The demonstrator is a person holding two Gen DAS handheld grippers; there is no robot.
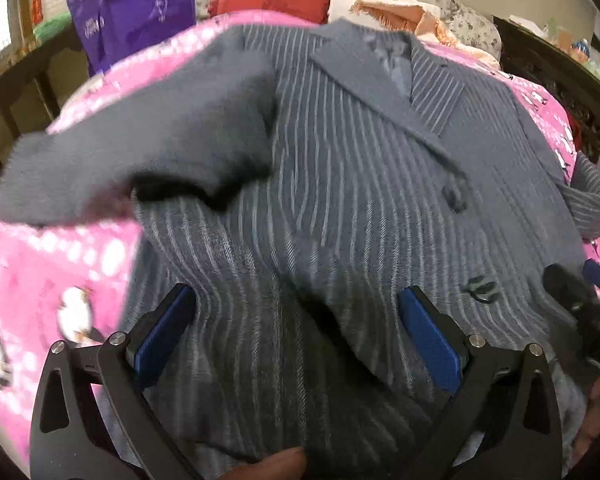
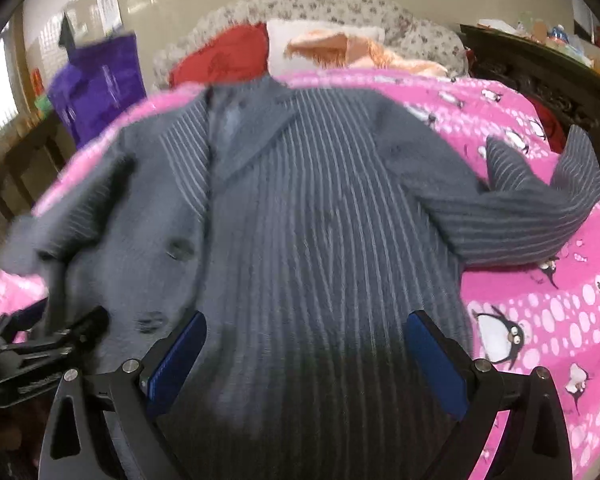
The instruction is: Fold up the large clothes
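Observation:
A grey pinstriped jacket (image 1: 340, 184) lies front-up on a pink penguin-print blanket (image 1: 40, 272), collar away from me. Its left sleeve (image 1: 132, 144) is folded in over the chest and looks blurred. In the right wrist view the jacket (image 2: 320, 220) fills the middle, and its other sleeve (image 2: 540, 208) lies bent out over the blanket (image 2: 540, 320). My left gripper (image 1: 296, 328) hovers open over the lower front, blue pads wide apart. My right gripper (image 2: 306, 352) is open above the hem. Each gripper shows at the edge of the other's view.
Red (image 2: 224, 56) and peach (image 2: 340, 48) cushions and a floral headboard (image 2: 320, 4) sit beyond the jacket. A purple bag (image 1: 132, 8) stands at the far left. Dark carved furniture (image 2: 540, 76) runs along the right. A fingertip (image 1: 272, 464) shows at the bottom edge.

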